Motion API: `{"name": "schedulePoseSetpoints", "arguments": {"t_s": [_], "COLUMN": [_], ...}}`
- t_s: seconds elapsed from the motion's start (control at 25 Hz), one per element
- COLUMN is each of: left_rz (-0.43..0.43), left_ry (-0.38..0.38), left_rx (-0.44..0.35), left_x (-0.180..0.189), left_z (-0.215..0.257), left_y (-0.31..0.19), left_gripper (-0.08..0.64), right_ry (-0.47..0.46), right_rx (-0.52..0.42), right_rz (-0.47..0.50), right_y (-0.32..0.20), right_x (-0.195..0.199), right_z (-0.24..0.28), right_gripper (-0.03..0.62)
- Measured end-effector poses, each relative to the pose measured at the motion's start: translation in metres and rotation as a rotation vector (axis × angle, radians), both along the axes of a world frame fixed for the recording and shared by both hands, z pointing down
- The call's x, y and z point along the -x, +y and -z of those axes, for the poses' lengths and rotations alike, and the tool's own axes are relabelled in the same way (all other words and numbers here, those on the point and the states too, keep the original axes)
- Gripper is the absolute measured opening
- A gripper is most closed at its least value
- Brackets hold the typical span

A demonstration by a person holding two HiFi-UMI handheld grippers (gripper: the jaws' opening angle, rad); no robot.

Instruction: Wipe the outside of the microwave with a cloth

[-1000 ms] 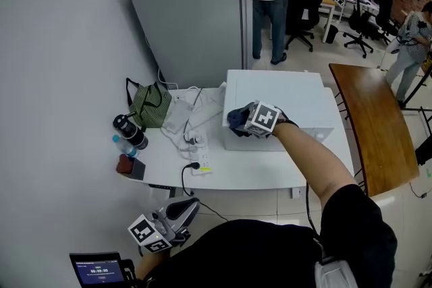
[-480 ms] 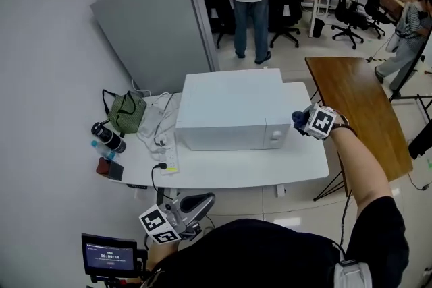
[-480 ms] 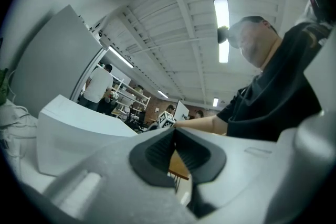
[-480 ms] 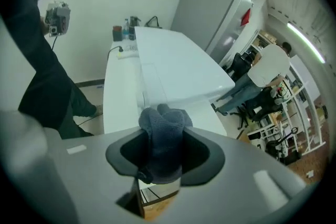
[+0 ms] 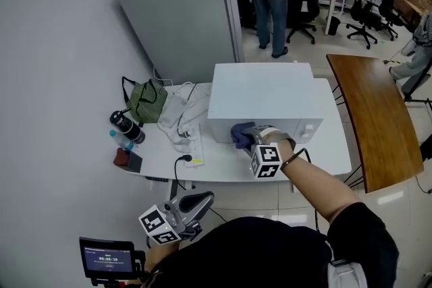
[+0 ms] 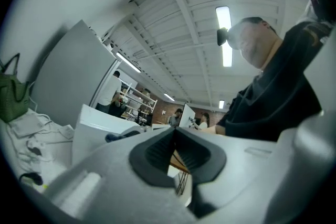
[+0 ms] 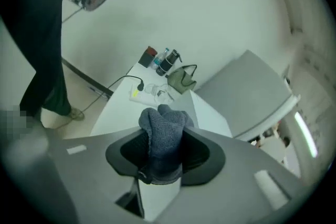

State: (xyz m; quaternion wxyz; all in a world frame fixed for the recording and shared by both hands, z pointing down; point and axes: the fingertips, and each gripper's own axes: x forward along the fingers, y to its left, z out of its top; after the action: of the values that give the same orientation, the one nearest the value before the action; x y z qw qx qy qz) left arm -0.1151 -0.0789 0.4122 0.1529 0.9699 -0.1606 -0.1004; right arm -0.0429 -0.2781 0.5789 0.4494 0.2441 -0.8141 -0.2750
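Your right gripper [image 7: 160,161] is clamping its jaws on a blue-grey cloth [image 7: 163,136], which is bunching up between the pads and sticking out past the tips. In the head view this gripper [image 5: 251,140] is holding the cloth [image 5: 241,133] against the lower front face of the white microwave [image 5: 264,92], towards the front's left end. The microwave is sitting on a white table [image 5: 226,170] directly ahead of that gripper.

Your left gripper [image 6: 175,150] is holding nothing, its jaws pressing together with nothing between them. You are carrying it [image 5: 198,202] low and close to your body, well apart from the microwave and nearer you than the table's edge.

To the left of the right gripper on the table are lying a white power strip [image 5: 194,147] with tangled cables, a green bag [image 5: 146,102] and a dark bottle [image 5: 127,127]. Below the left gripper a small screen [image 5: 105,258] is glowing. Beyond the microwave a grey cabinet [image 5: 182,17] is standing.
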Motion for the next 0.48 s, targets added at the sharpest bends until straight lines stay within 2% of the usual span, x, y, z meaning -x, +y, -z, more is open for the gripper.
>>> {"name": "schedulePoseSetpoints", "arguments": {"t_s": [0.12, 0.2, 0.32, 0.48], "left_rz": [0.035, 0.059, 0.088, 0.082], "left_ry": [-0.018, -0.033, -0.033, -0.023], "left_rx": [0.008, 0.019, 0.029, 0.027], "left_x": [0.06, 0.092, 0.12, 0.119], "left_z": [-0.005, -0.011, -0.018, -0.017], "left_y": [-0.001, -0.001, 0.001, -0.002], "left_gripper": [0.003, 0.003, 0.003, 0.003], "right_ry": [0.146, 0.261, 0.4, 0.418], "right_rx": [-0.212, -0.32, -0.398, -0.413], "right_rz": [0.056, 0.077, 0.074, 0.052], "right_y": [-0.035, -0.052, -0.07, -0.065], "right_x": [0.089, 0.118, 0.113, 0.068], "right_z": [-0.001, -0.001, -0.013, -0.015], "right_gripper": [0.153, 0.153, 0.153, 0.153]}}
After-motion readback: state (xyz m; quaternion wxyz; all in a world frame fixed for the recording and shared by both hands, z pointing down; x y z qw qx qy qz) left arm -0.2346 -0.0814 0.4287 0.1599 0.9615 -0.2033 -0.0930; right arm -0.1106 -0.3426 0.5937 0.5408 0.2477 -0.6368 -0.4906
